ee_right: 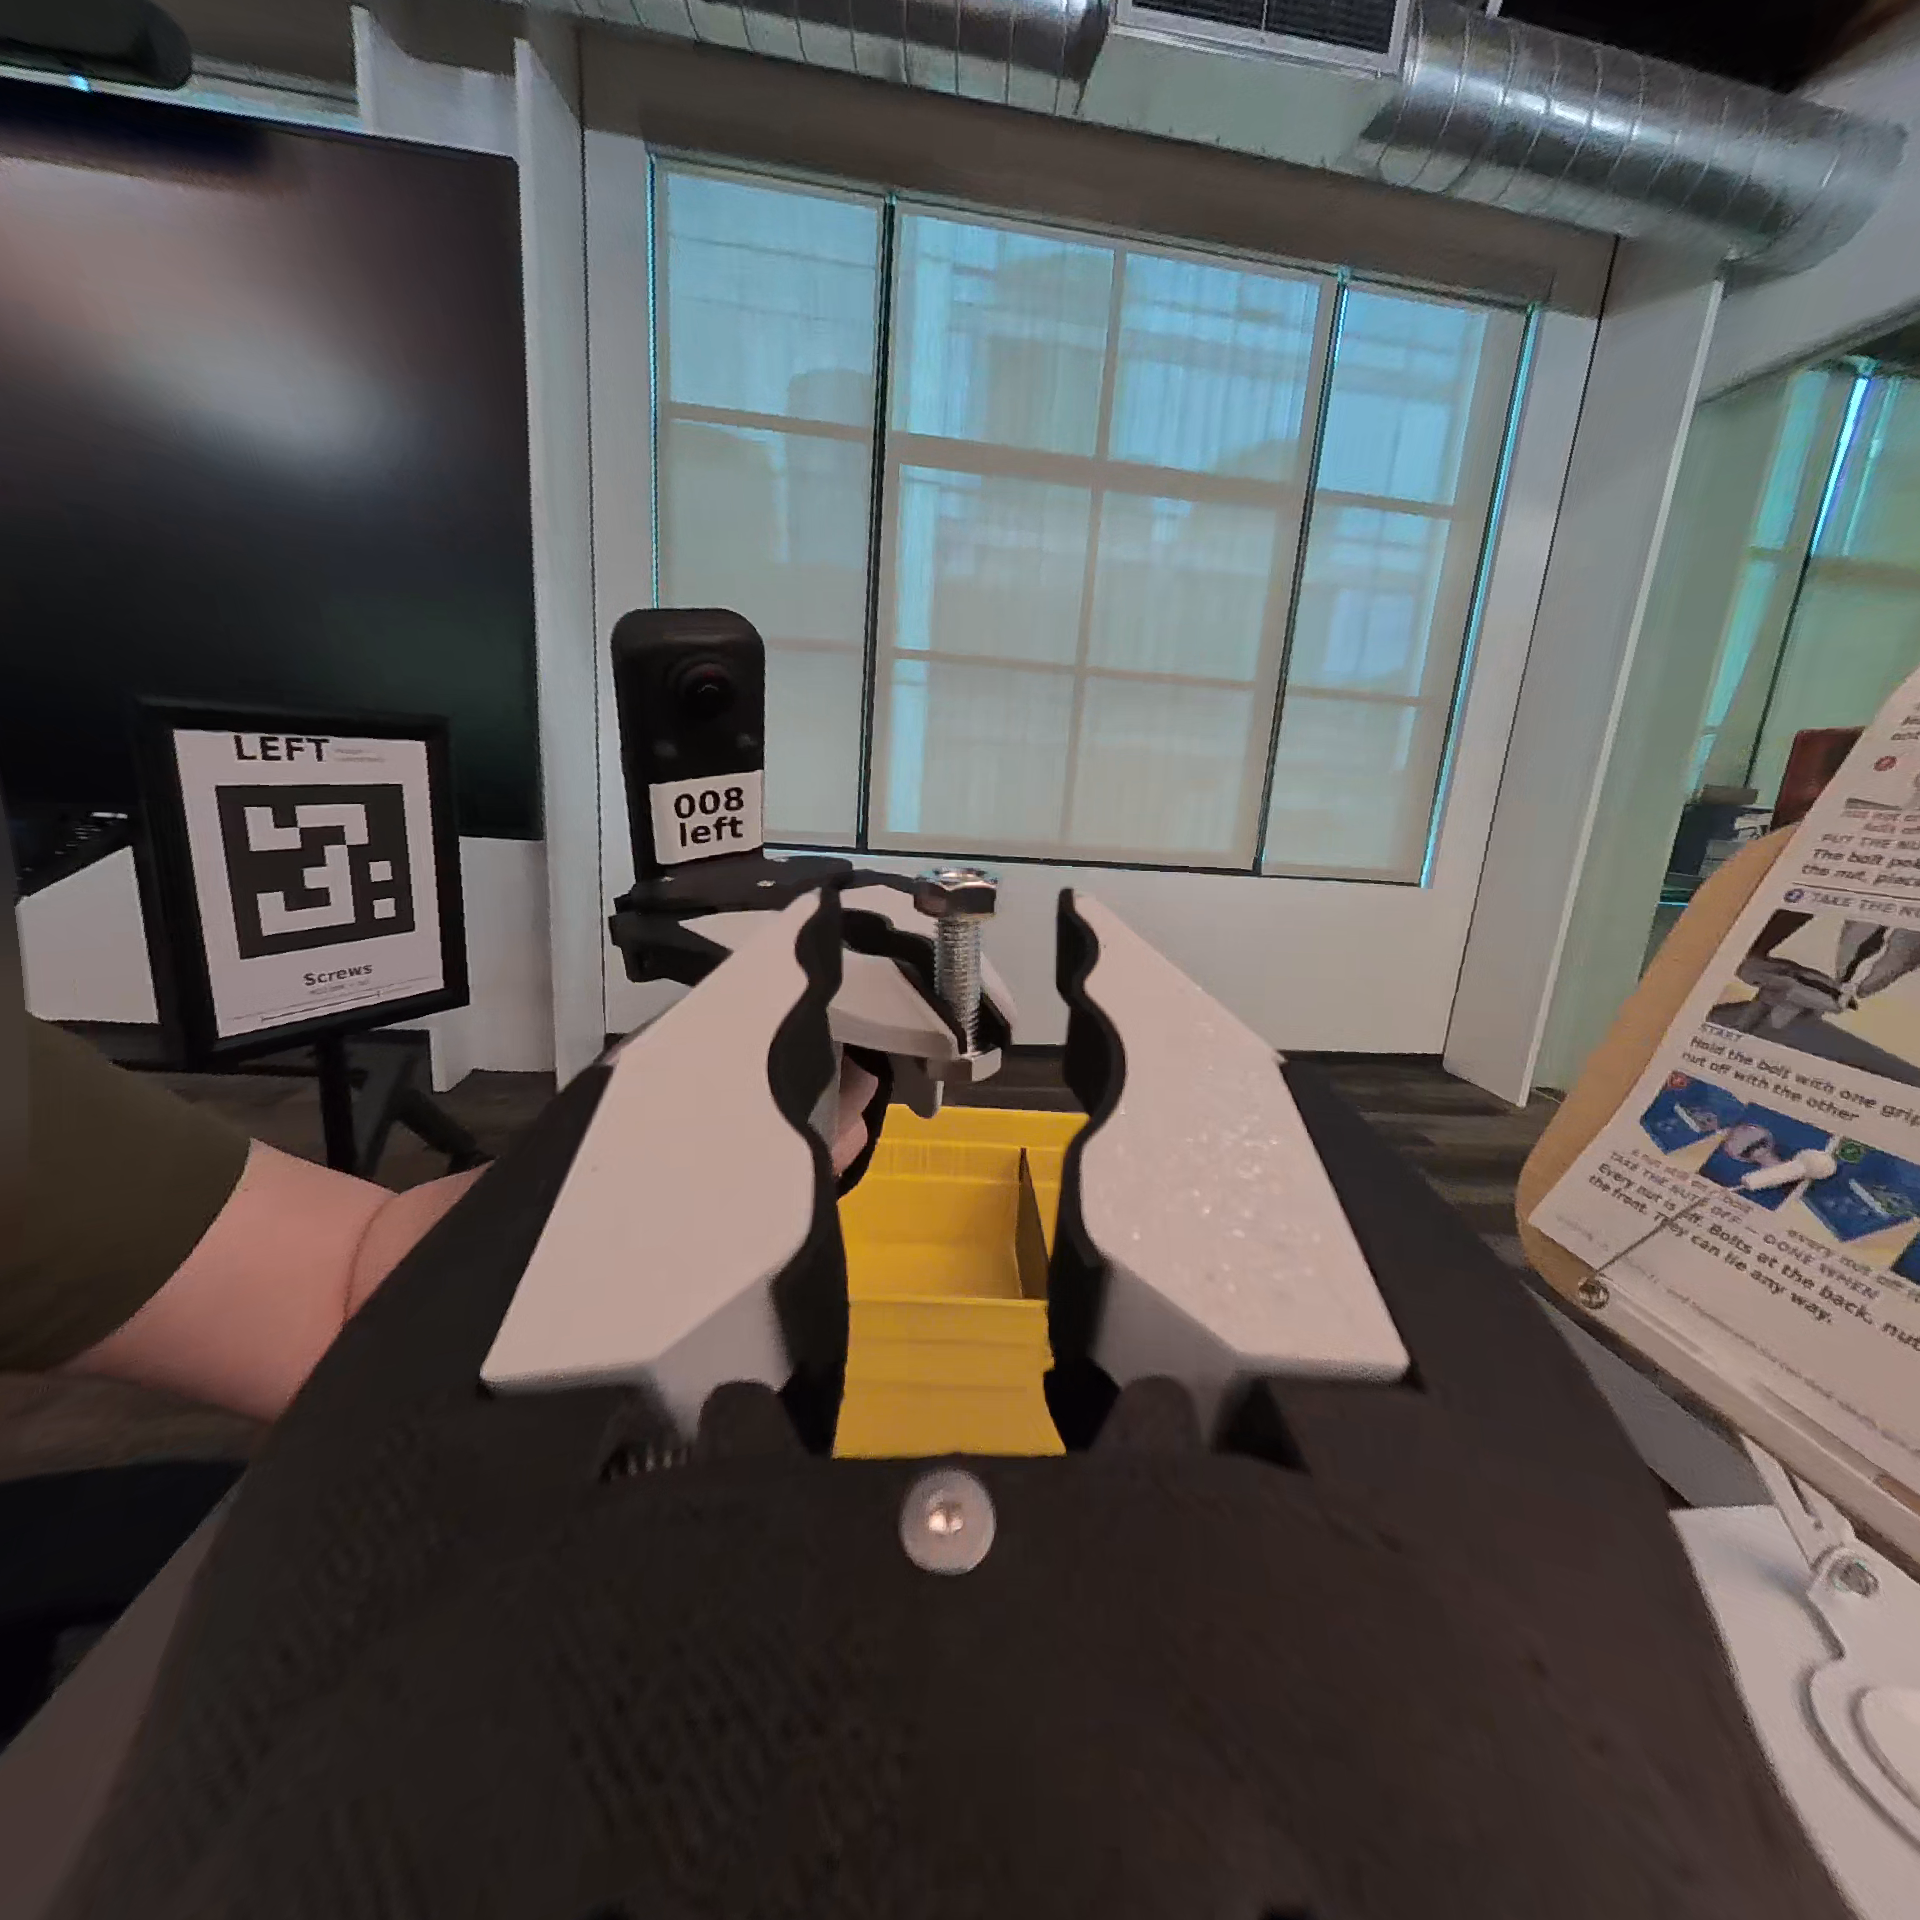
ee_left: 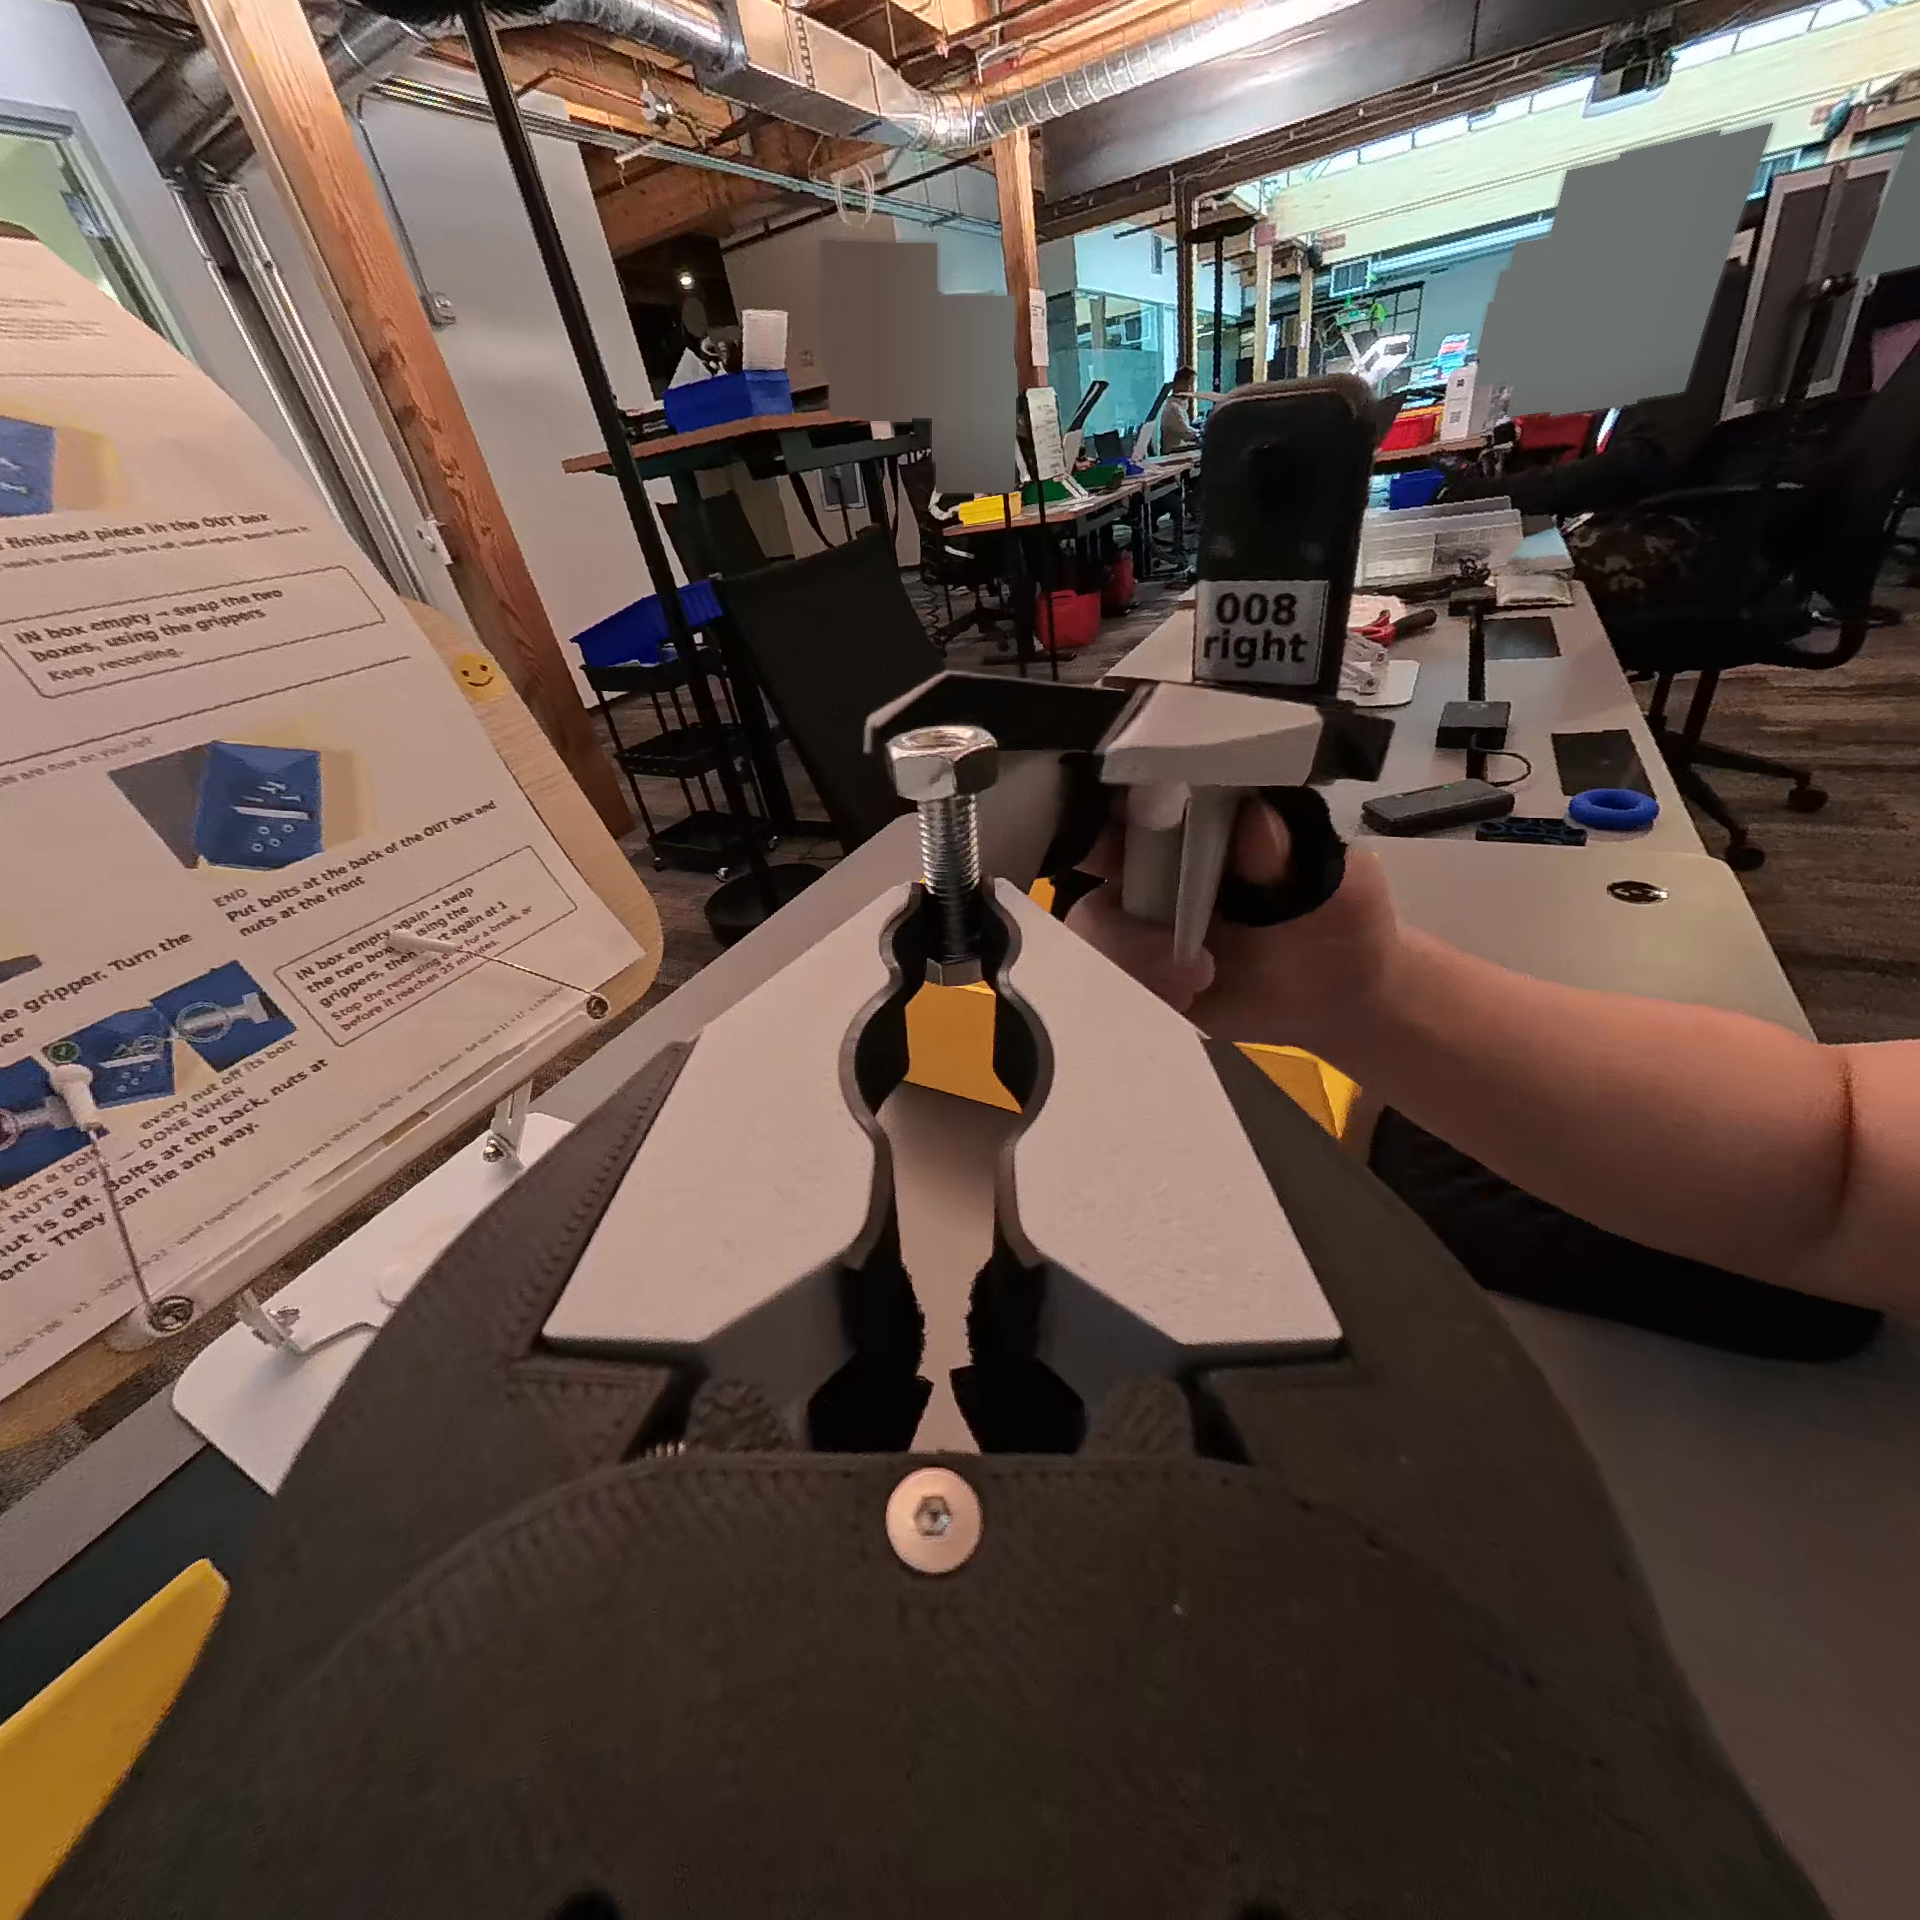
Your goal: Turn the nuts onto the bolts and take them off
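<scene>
Left gripper (ee_left: 948,914): clenched on one bolt (ee_left: 945,883), upright, head down between the fingertips.
Nut (ee_left: 941,756): one, at the bolt's top end.
Right gripper (ee_right: 940,935): jaws apart, empty, near the nut.
Yellow bin (ee_right: 956,1226): one, below both.

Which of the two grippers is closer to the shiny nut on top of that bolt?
Left. The left gripper clamps the bolt just below the nut. The right gripper stands open beside the nut, apart from it.
</scene>
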The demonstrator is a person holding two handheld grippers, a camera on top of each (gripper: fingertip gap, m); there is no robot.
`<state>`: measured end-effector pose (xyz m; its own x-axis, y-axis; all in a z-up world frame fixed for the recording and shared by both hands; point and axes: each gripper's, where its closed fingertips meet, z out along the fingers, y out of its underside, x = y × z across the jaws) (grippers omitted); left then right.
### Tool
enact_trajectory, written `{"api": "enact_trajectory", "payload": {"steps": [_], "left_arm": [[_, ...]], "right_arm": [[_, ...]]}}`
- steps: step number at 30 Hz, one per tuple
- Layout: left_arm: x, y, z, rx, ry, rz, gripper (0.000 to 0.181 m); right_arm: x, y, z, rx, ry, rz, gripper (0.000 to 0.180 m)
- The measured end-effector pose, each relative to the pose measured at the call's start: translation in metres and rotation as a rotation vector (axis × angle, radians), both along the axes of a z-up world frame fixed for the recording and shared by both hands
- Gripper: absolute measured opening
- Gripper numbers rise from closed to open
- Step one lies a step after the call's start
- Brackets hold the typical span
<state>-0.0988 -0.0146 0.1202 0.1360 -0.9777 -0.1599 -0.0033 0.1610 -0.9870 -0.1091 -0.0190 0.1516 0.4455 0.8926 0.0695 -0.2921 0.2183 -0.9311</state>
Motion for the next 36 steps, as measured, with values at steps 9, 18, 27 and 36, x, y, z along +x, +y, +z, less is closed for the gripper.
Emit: {"api": "enact_trajectory", "payload": {"steps": [9,18,27,36], "left_arm": [[-0.002,0.005,-0.001,0.003,0.003,0.024,0.007],[-0.001,0.004,-0.002,-0.003,0.011,0.014,0.007],[0.008,-0.025,-0.009,-0.061,0.050,-0.177,0.008],[0.011,-0.026,-0.013,-0.054,0.068,-0.174,0.008]], "right_arm": [[-0.008,-0.006,-0.001,0.058,-0.048,-0.022,0.038],[-0.003,0.000,-0.002,0.065,-0.071,-0.077,0.035],[-0.003,-0.018,-0.009,-0.034,-0.129,0.140,0.034],[-0.002,-0.013,-0.011,-0.050,-0.118,0.138,0.017]]}}
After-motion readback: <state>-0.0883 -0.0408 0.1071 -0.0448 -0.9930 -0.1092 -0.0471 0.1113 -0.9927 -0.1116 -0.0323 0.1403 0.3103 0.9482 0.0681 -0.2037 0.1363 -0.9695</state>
